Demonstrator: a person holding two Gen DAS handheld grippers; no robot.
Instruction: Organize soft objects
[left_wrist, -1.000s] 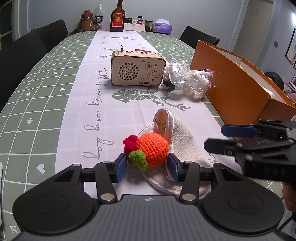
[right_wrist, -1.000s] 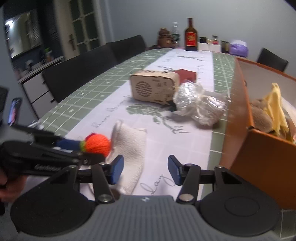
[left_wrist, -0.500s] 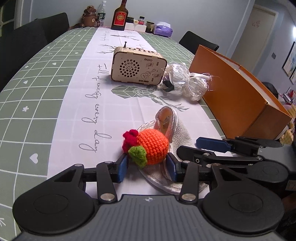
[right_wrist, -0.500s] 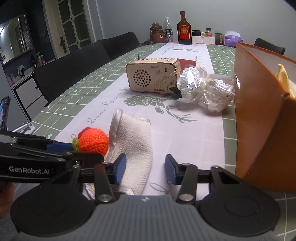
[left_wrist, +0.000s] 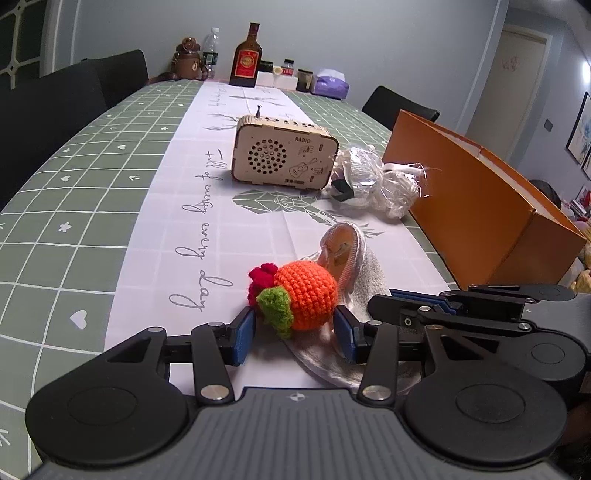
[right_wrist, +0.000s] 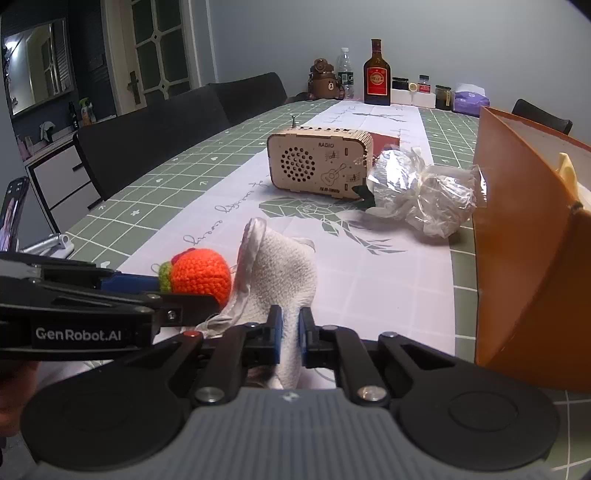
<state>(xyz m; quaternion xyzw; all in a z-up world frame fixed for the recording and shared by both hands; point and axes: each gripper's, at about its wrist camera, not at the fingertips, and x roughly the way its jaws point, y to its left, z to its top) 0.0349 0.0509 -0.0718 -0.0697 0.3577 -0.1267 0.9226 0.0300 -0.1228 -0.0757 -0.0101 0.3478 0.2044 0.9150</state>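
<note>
Two tools work over a long worktop (left_wrist: 92, 221) covered in green checked cloth with a white runner. Largest on it is the orange box (left_wrist: 476, 199) along the right edge, a yellow soft thing (right_wrist: 567, 171) showing inside. Toward the middle stand a wooden radio (left_wrist: 284, 158) and, just beside it, a crumpled clear plastic bundle (left_wrist: 380, 181). Nearer the front edge lies a white terry sock (right_wrist: 284, 258), and the orange crocheted fruit (left_wrist: 304, 293) rests against its cuff. The right tool (right_wrist: 290, 338) is closing, its pads pinching the sock's cloth. The left tool (left_wrist: 295, 334) has its pads flanking the fruit, the jaws opening slightly; whether they press it I cannot tell.
</note>
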